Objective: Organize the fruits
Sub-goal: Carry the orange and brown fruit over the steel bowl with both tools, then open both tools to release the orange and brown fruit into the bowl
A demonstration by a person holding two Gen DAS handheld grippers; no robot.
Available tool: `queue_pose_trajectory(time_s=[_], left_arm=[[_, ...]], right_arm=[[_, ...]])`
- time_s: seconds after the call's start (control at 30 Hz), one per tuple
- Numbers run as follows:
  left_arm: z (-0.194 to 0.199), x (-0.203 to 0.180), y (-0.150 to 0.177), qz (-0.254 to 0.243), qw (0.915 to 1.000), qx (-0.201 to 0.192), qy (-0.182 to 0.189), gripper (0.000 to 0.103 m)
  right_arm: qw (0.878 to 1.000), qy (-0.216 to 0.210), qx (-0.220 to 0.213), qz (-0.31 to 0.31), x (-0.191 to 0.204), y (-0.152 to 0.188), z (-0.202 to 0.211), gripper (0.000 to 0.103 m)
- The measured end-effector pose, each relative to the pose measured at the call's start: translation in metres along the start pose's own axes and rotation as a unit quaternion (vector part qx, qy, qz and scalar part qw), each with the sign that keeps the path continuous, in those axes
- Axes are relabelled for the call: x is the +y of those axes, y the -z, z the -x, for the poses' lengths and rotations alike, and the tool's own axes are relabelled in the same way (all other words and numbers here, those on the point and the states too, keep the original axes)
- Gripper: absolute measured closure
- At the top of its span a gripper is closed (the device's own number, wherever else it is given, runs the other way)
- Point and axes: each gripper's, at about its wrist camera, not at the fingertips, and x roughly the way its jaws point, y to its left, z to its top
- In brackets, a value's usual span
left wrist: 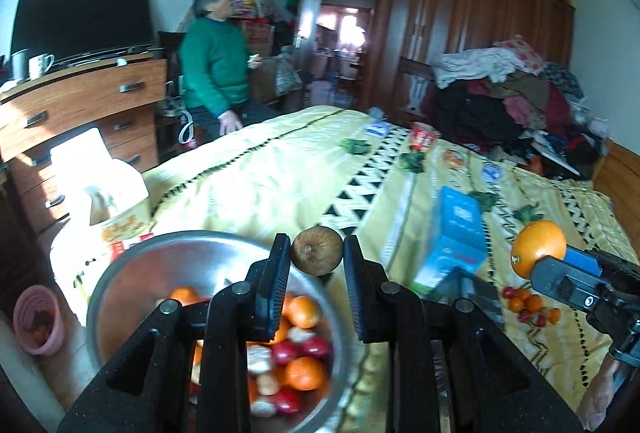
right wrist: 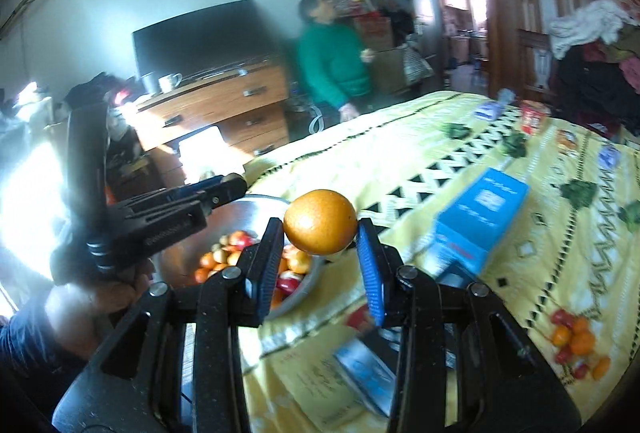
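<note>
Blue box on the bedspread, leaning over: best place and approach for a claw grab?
Grip the blue box across its two narrow side faces near the raised top end, coming from above and the near side. It stands tilted on the bedspread, so the upper end is clear of the cloth; the broad front looks too wide for the claw.

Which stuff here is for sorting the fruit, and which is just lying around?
For the job:
brown fruit in the left gripper
orange in the right gripper
metal bowl of fruit
small fruit pile on the bed

Just lying about:
blue box
pink cup
mug
clothes heap
</note>
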Motion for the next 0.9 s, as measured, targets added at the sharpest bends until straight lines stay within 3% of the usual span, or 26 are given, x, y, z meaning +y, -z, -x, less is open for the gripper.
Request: queue_pose_trajectory(time_s=[0.27, 0.57, 0.9], left_arm=[[-0.014, 0.050, 0.015, 0.023, 0.9988, 0.021, -0.038, 0.076], [-0.032, 0.075, 0.031, 0.038, 0.9970, 0.046, -0.048, 0.076], [-0.042, 0.086, 0.035, 0.044, 0.9962, 0.057, -0.050, 0.076]], right_arm=[[0.998, -0.043, 0.049, 0.000, 0.036, -0.004, -0.060, 0.065], [0.995, -0.046, 0.094, -0.003, 0.051, 0.001, -0.106, 0.065], [0.992, -0.040, 0.116, -0.010, 0.058, 0.007, -0.129, 0.065]])
